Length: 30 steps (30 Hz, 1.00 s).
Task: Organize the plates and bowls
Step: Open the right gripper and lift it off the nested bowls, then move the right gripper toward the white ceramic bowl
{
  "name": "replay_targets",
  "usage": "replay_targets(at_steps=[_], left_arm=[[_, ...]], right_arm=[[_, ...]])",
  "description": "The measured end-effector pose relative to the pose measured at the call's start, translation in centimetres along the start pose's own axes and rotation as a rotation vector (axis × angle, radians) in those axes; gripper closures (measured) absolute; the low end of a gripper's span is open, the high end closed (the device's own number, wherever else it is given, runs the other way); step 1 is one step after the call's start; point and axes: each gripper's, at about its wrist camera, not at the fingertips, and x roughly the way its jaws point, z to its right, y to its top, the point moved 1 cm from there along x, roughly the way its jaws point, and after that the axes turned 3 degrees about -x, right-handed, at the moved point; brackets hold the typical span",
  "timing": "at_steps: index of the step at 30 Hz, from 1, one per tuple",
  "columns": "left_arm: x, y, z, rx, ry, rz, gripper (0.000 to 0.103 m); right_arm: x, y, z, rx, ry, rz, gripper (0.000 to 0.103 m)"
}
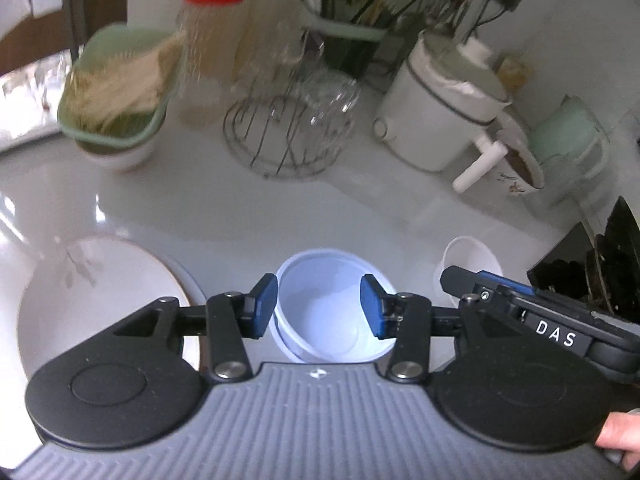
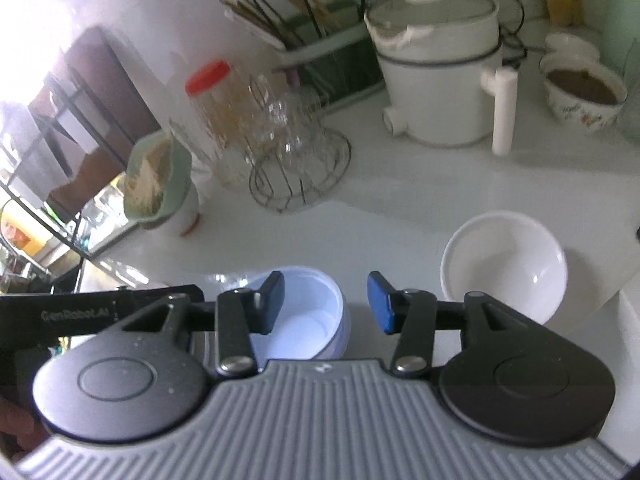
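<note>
A pale blue bowl [image 1: 328, 320], apparently nested in a second one, sits on the white counter [image 1: 240, 208]. My left gripper [image 1: 319, 306] hovers over it, open, with its blue pads clear of the rim. To its left lies a white plate [image 1: 92, 292] with a leaf print. A white bowl [image 1: 468, 260] stands to the right, partly behind the right gripper's black housing [image 1: 552, 332]. In the right wrist view my right gripper [image 2: 326, 302] is open and holds nothing. The blue bowl [image 2: 308, 320] lies below its left finger, and the white bowl [image 2: 504, 268] is beyond its right finger.
Along the back stand a green basket [image 1: 116, 92] on a white bowl, a red-lidded jar [image 1: 208, 52], a wire rack [image 1: 288, 136] of glasses, a white electric pot [image 2: 436, 76] with a handle, a flowered bowl [image 2: 580, 96] of brown food and a utensil holder [image 2: 316, 44]. A dark rack [image 1: 600, 264] is at right.
</note>
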Motion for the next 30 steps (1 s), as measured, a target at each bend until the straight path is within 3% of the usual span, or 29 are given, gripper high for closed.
replay_targets(at_steps=[10, 18, 30], left_arm=[[-3.4, 0.3, 0.9, 0.068, -0.035, 0.065, 0.051], [-5.8, -0.7, 2.7, 0.154, -0.077, 0.116, 0.051], [-5.8, 0.2, 4.4, 0.217, -0.119, 0.149, 0.051]], right_arm=[[-4.0, 0.1, -0.7, -0.007, -0.055, 0.158, 0.054], [-6.0, -0.5, -0.8, -0.014, -0.081, 0.215, 0.054], [-8.0, -0.6, 0.2, -0.014, -0.149, 0.318, 0.054]])
